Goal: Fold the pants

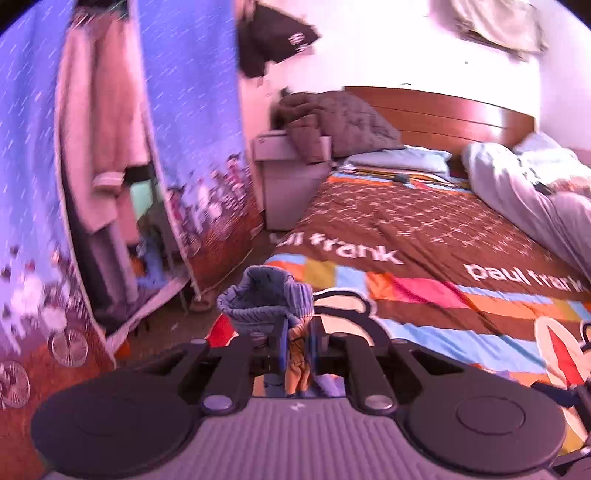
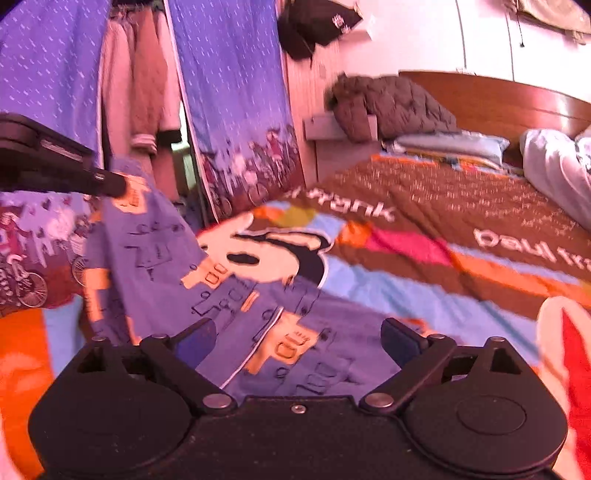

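Now left gripper (image 1: 297, 339) fingers clamped on pants (image 2: 236, 306) cuff; right gripper (image 2: 299, 341) fingers wide, empty, over bedspread (image 2: 424, 291).

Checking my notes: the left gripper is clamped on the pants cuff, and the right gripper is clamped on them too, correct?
Not quite. The right wrist view shows the right gripper open above the pants, gripping nothing. The left gripper is indeed clamped on the cuff.

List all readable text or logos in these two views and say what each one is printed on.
"paul frank": white letters on the brown band of the bedspread, right side, cut off by the frame edge.
"ul frank": second print on the same band, its start blurred.
White logo on the black cap hanging on the wall: too blurred to read.
Prints on the pants: drawings, no legible words.
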The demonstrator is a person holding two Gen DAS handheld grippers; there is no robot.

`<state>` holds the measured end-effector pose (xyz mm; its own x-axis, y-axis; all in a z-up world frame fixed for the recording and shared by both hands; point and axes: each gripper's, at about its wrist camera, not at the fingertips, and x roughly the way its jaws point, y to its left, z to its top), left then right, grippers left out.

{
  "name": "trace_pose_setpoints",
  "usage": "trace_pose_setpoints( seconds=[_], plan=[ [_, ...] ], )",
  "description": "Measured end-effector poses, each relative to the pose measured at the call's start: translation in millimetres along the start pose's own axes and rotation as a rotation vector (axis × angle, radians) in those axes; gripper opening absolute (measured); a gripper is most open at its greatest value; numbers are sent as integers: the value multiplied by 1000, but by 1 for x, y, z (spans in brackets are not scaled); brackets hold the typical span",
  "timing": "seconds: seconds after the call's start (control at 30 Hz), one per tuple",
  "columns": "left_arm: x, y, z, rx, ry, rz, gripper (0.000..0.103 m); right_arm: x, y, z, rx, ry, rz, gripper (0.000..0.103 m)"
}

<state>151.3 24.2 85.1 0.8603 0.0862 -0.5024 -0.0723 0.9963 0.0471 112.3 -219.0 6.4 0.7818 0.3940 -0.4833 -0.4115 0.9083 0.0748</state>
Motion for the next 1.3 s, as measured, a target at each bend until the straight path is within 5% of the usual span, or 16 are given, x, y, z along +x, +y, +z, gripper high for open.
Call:
trace_pose_setpoints(
  seconds=[0.23, 0.57, 0.63, 0.7, 0.83, 0.9, 1.07, 1.17, 1.3],
  plan=[
    [-14, -92, -1, 191, -31, -68, 12, -48, -60, -13, -64, -5, -115, 97],
    [7, -222, -61, 409, 54, -200, 15, -72, -159, -26, 110, -7, -238, 97],
    [13, -240, -81, 452, 69, -223, 26, -74, -173, -29, 138, -3, -250, 97],
    [12, -254, -102, 503, 78, -255, 55, -75, -182, -34, 150, 5, -260, 97],
    [-3, -257, -122, 548, 53, -281, 70, -73, -190, -40, 161, 28, -259, 97],
    [-10, -247, -124, 521, 43, -275, 81, -70, -191, -41, 180, 34, -234, 97],
    [-8, -204, -119, 454, 64, -217, 85, -56, -185, -39, 292, 25, -69, 98],
    [3, -190, -121, 458, 122, -196, 70, -38, -175, -36, 364, 33, 83, 93],
    [10, -176, -124, 435, 155, -206, 63, -14, -151, -27, 363, 63, 204, 83]
  ],
)
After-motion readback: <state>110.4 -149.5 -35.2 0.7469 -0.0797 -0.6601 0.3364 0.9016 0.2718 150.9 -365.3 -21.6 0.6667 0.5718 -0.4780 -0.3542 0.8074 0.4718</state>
